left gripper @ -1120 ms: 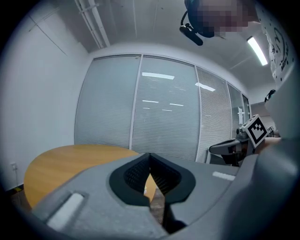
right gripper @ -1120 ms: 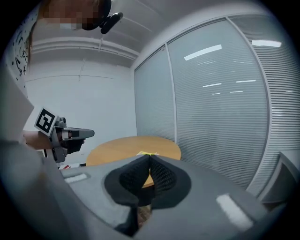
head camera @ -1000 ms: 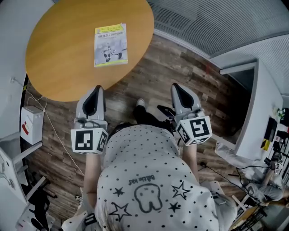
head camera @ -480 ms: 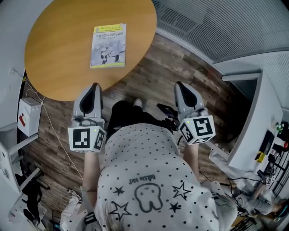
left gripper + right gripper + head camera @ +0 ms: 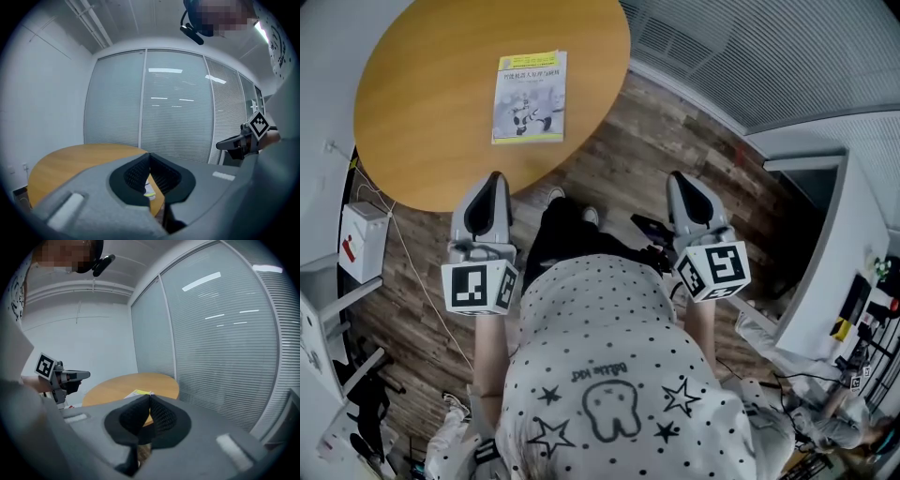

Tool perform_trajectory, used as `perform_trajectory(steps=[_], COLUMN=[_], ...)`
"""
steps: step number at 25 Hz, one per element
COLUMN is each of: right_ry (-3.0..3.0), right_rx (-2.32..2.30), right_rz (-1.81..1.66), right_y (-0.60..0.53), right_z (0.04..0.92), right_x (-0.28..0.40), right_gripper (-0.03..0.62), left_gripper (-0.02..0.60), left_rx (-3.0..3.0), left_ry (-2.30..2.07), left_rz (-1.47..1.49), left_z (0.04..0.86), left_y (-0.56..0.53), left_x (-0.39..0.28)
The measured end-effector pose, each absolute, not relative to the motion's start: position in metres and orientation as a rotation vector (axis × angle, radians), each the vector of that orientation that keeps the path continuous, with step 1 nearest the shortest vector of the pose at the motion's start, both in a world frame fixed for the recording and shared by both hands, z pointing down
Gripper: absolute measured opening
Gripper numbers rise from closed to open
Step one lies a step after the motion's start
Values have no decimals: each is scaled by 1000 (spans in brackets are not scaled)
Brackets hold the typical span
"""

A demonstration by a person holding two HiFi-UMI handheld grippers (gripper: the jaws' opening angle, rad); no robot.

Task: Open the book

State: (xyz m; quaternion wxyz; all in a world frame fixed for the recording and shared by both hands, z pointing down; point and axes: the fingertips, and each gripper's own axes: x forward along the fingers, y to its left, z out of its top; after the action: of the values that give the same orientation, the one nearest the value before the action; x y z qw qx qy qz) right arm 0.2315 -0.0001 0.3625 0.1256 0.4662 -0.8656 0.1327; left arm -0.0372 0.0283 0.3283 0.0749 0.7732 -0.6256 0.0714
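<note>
A closed book [image 5: 529, 96] with a pale cover and yellow-green bands lies flat on the round wooden table [image 5: 422, 112], towards its right side. My left gripper [image 5: 496, 180] hangs at the table's near edge, short of the book, jaws shut and empty. Off the table, over the wooden floor to the right, my right gripper [image 5: 680, 180] is shut with nothing in it. In the left gripper view a sliver of the book [image 5: 149, 190] peeps through under the closed jaws [image 5: 149, 154]. From the right gripper view the book [image 5: 138, 393] lies beyond the closed jaws [image 5: 150, 397].
A white box [image 5: 362, 244] with a cable stands on the floor left of the table. Glass walls with blinds [image 5: 178, 108] surround the room. A white desk [image 5: 825, 234] and gear sit at the right. My feet [image 5: 572, 217] stand between the grippers.
Both grippers have edged slightly lower and closer to the table. The book has not moved and both jaws stay shut.
</note>
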Motion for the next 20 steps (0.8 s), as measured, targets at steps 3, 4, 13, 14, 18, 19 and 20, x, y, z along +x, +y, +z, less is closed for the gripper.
perform_trajectory(steps=[3, 4, 13, 14, 18, 19, 20], right_ry=[-2506, -2501, -2467, -2467, -2468, -2465, -2462], right_rx=[1377, 1388, 1450, 1453, 1460, 1461, 1465], right_rz=[384, 386, 379, 374, 358, 350, 343], right_y=[-4, -5, -45, -49, -50, -52, -55], right_z=[364, 363, 361, 358, 346, 344, 343], right_x=[231, 231, 174, 170, 170, 168, 164], right_gripper=[4, 4, 3, 3, 4, 4, 3], left_gripper=[6, 6, 6, 8, 6, 6, 6], left_rx=[2338, 2340, 2407, 2413, 2424, 2425, 2426], left_ry=[-1864, -1860, -1795, -1795, -1791, -1788, -1783], left_rz=[208, 204, 214, 217, 217, 215, 210], left_z=[328, 327, 327, 325, 312, 311, 311], left_y=[22, 20, -22, -25, -29, -32, -35], left_x=[-39, -40, -96, -102, -105, -107, -111])
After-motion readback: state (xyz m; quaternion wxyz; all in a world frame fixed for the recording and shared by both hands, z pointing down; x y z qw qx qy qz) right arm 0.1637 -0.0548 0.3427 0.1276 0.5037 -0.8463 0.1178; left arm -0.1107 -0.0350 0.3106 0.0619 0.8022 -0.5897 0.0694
